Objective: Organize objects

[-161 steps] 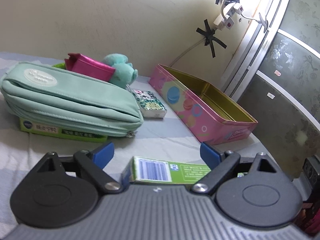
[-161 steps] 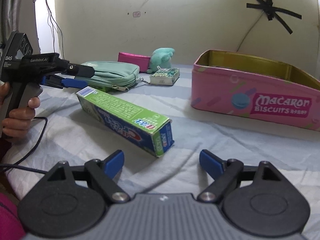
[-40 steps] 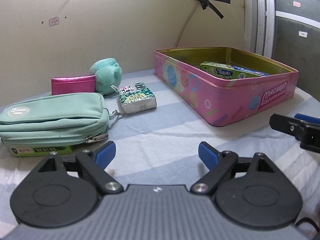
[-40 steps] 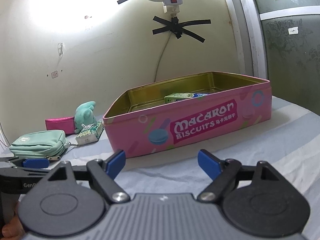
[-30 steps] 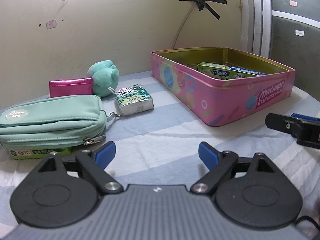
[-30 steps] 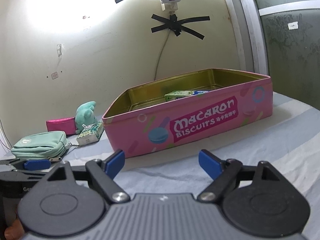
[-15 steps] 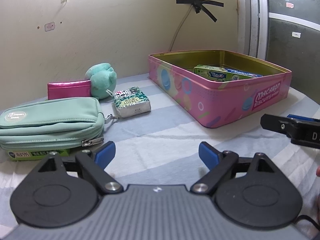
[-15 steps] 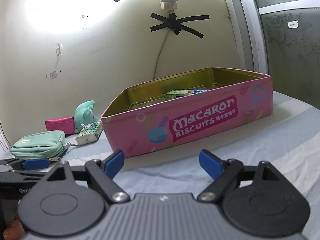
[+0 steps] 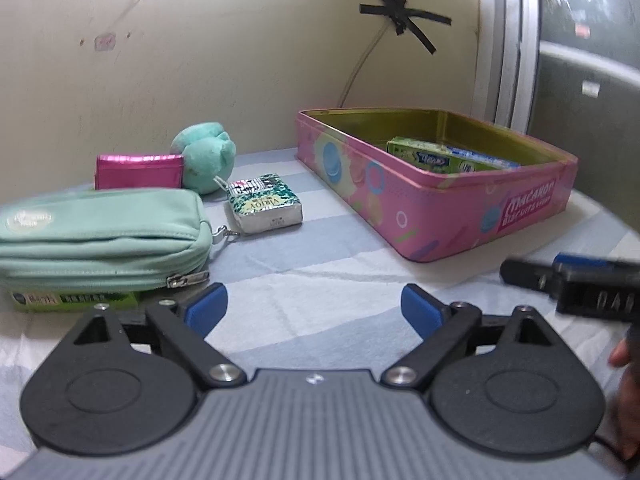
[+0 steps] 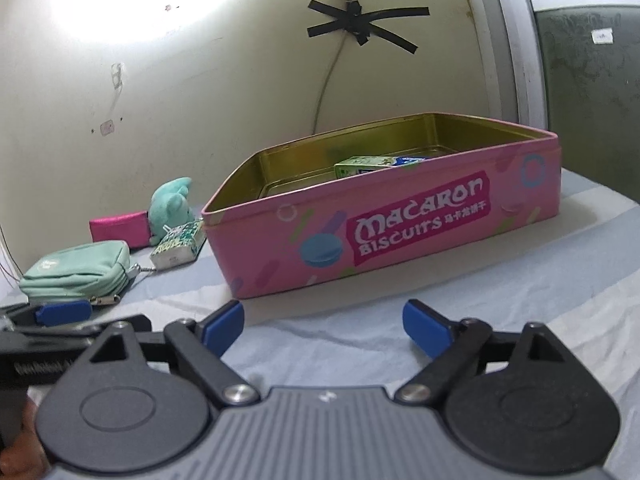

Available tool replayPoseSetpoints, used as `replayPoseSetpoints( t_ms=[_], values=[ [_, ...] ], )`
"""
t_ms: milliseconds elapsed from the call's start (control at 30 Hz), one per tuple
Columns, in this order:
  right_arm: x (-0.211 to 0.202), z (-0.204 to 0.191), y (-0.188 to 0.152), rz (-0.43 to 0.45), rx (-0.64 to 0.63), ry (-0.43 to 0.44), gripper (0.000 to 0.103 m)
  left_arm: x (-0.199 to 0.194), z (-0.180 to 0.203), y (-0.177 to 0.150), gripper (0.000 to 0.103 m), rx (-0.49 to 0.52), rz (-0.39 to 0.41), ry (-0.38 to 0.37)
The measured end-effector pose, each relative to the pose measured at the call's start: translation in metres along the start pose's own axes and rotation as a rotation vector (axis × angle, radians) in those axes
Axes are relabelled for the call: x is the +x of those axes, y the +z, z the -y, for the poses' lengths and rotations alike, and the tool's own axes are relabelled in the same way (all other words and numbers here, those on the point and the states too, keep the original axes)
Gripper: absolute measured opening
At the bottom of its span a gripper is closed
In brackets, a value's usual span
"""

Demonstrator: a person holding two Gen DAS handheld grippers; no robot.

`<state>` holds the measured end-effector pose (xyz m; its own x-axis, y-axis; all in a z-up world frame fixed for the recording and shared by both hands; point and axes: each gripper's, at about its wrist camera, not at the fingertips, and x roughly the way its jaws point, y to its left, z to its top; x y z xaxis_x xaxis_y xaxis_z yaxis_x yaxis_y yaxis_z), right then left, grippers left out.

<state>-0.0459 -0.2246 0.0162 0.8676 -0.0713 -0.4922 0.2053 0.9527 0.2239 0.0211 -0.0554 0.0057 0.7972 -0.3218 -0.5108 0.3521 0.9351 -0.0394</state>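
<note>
A pink biscuit tin point(image 9: 440, 216) point(image 10: 400, 224) stands open on the striped sheet, with a green toothpaste box point(image 9: 440, 158) point(image 10: 360, 166) lying inside. Left of it lie a small tissue pack point(image 9: 262, 204) point(image 10: 176, 246), a teal plush toy point(image 9: 204, 156) point(image 10: 170, 204), a magenta wallet point(image 9: 138, 170) point(image 10: 118, 226) and a mint pouch point(image 9: 100, 236) point(image 10: 76, 272) on top of a green box point(image 9: 72, 300). My left gripper point(image 9: 314, 310) hovers over bare sheet, its jaws opening and empty. My right gripper point(image 10: 322, 324) faces the tin, jaws opening, nothing between them.
A cream wall with a taped cable point(image 10: 360, 26) and power strip backs the bed. A grey door frame point(image 9: 508, 40) rises at the right. The right gripper's tip point(image 9: 560, 280) shows at the left wrist view's right edge, with a hand point(image 9: 624, 380) below it.
Both grippers' jaws have spread slightly wider. The views have shifted only a little; the objects lie where they were.
</note>
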Motion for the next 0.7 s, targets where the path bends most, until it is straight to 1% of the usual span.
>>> replayPoseSetpoints(
  t_ms=[33, 100, 167, 233, 300, 367, 467, 500, 533, 567, 600, 633, 667, 700],
  values=[
    [-0.001, -0.003, -0.001, -0.004, -0.016, 0.009, 0.090, -0.001, -0.006, 0.001, 0.095, -0.024, -0.010, -0.016],
    [-0.007, -0.012, -0.003, 0.010, -0.070, 0.015, 0.091, -0.005, -0.022, 0.004, 0.095, -0.066, -0.020, -0.019],
    [-0.011, -0.026, -0.004, 0.013, -0.128, 0.048, 0.091, -0.017, -0.044, 0.007, 0.095, -0.094, 0.014, 0.001],
    [-0.011, -0.046, -0.003, -0.010, -0.184, 0.122, 0.091, -0.032, -0.073, 0.011, 0.095, -0.125, 0.074, 0.060],
    [-0.007, -0.072, 0.002, -0.023, -0.262, 0.189, 0.091, -0.045, -0.107, 0.016, 0.095, -0.173, 0.127, 0.155],
    [-0.001, -0.103, 0.006, -0.020, -0.352, 0.248, 0.091, -0.053, -0.147, 0.023, 0.095, -0.255, 0.157, 0.245],
    [0.018, -0.150, 0.014, -0.019, -0.451, 0.326, 0.094, -0.059, -0.195, 0.023, 0.095, -0.368, 0.197, 0.338],
    [0.028, -0.166, 0.017, -0.025, -0.476, 0.349, 0.095, -0.059, -0.210, 0.019, 0.095, -0.417, 0.201, 0.347],
    [0.037, -0.178, 0.020, -0.030, -0.496, 0.368, 0.096, -0.057, -0.223, 0.015, 0.095, -0.475, 0.194, 0.341],
    [0.046, -0.190, 0.021, -0.038, -0.518, 0.381, 0.097, -0.054, -0.234, 0.011, 0.095, -0.535, 0.175, 0.325],
    [0.061, -0.202, 0.024, -0.051, -0.543, 0.383, 0.098, -0.051, -0.244, 0.009, 0.095, -0.593, 0.161, 0.293],
    [0.072, -0.210, 0.026, -0.065, -0.557, 0.377, 0.098, -0.049, -0.251, 0.008, 0.095, -0.624, 0.160, 0.270],
    [0.085, -0.218, 0.027, -0.085, -0.562, 0.374, 0.098, -0.045, -0.255, 0.009, 0.095, -0.631, 0.158, 0.274],
    [0.101, -0.223, 0.030, -0.120, -0.552, 0.377, 0.098, -0.042, -0.258, 0.009, 0.095, -0.627, 0.153, 0.294]
  ],
)
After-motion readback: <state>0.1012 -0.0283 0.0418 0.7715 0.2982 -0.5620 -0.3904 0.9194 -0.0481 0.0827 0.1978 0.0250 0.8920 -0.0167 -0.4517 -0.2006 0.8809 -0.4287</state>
